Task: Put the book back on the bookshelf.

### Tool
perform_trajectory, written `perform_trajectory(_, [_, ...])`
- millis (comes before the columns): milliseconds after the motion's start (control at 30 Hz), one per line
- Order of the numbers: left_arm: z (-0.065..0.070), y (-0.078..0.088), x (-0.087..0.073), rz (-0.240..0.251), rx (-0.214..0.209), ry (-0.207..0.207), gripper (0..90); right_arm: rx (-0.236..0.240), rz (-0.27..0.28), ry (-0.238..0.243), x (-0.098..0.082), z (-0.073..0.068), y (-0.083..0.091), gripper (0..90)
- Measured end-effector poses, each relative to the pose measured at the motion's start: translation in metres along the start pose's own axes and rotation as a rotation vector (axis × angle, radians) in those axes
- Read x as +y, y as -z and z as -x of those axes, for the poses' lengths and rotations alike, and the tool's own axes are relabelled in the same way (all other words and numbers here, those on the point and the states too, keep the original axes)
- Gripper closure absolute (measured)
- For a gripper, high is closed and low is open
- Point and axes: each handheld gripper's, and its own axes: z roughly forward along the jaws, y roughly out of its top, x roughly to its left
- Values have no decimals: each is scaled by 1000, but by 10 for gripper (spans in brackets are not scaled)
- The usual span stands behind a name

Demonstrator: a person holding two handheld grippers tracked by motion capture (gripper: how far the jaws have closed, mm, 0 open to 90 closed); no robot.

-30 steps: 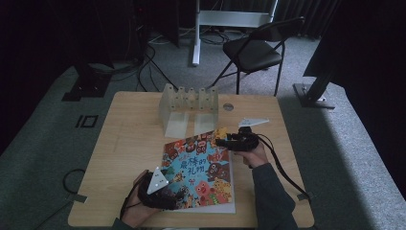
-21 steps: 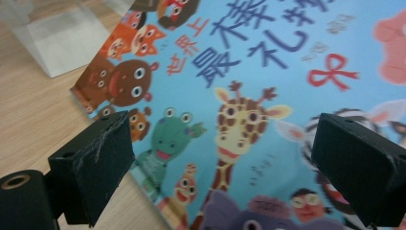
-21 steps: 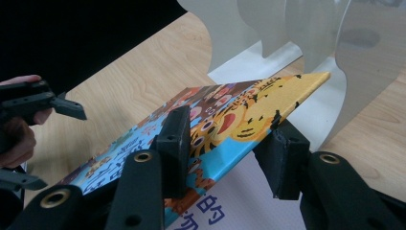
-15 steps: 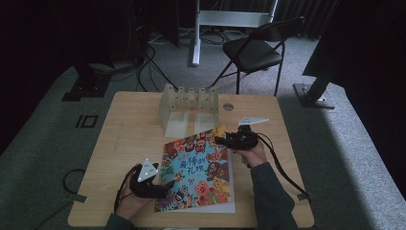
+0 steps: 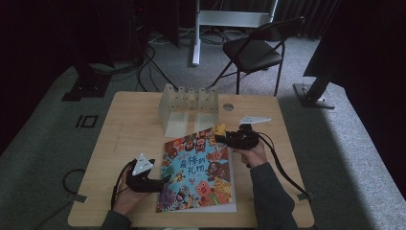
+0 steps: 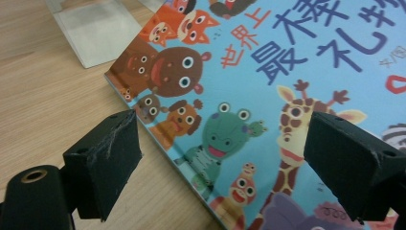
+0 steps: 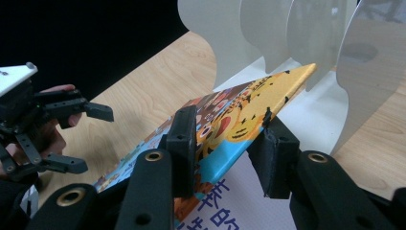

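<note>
A colourful picture book [image 5: 198, 172] lies flat on the wooden table [image 5: 124, 129]. My right gripper [image 5: 218, 138] is at its far right corner. In the right gripper view the jaws [image 7: 227, 143] have just been closing and now pinch the lifted cover [image 7: 268, 91] between them. My left gripper [image 5: 164, 182] rests at the book's left edge. Its jaws [image 6: 225, 158] have narrowed a little but stand wide open, straddling the edge of the book [image 6: 287, 96] without touching it. The left gripper [image 7: 93, 140] also appears open in the right gripper view.
A translucent white divider rack [image 5: 189, 100] stands just behind the book, close to the lifted corner [image 7: 287, 33]. A small round disc [image 5: 228, 107] lies to the right of the rack. A folding chair [image 5: 256, 50] stands on the floor beyond the table.
My left gripper has slid left, from over the book's lower left part to its left edge. The right hand has stayed at the far corner.
</note>
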Motion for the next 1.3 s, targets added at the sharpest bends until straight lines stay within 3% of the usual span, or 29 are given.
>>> perform_trajectory(267, [-4,-5,1,-2,-14,18,124,0,32,6,3,-5,8,665])
perform_trajectory(733, [-12,-10,3,3,-4,36,129,21,84,60,9,-14,24,698])
perform_trajectory(1000, [-21,-13,5,32,-31,91,140,31,109,76,11,-20,32,716])
perform_trajectory(1267, [-25,-17,15,43,-49,98,140,64,136,86,13,-24,41,741])
perform_trajectory(1300, [-25,-20,18,26,-42,101,140,69,141,89,13,-24,42,743])
